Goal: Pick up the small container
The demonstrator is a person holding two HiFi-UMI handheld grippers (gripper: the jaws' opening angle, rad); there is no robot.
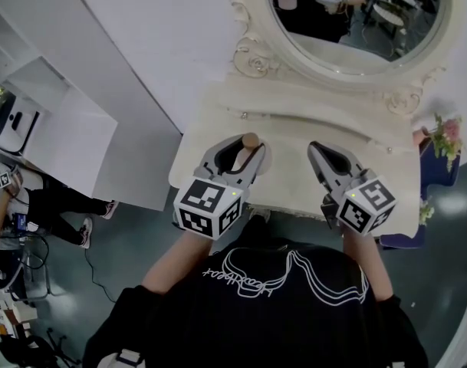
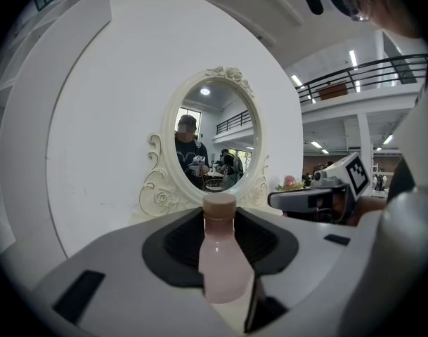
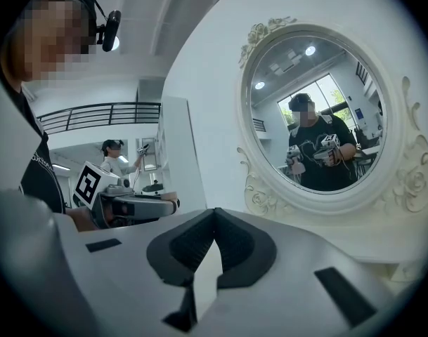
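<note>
The left tool (image 1: pixel 247 152) is clamped on the bottle (image 1: pixel 251 139), which stands upright in front of the mirror (image 1: pixel 348 29), below its left side. The grip takes the body and leaves the cap free, likely so the bottle lifts without tipping. Whether it has cleared the desk (image 1: pixel 291 179) cannot be told. The right tool (image 1: pixel 319 149), before the mirror's middle, is closed on nothing and seems merely parked.

The head view looks steeply down onto the left gripper (image 1: pixel 247 146), the right gripper (image 1: pixel 319 149) and the dressing table (image 1: pixel 294 113) ahead of them. Each gripper view sits close behind its own jaws, seemingly tilted slightly upward; both share the oval mirror (image 3: pixel 319 111) beyond the tips.
</note>
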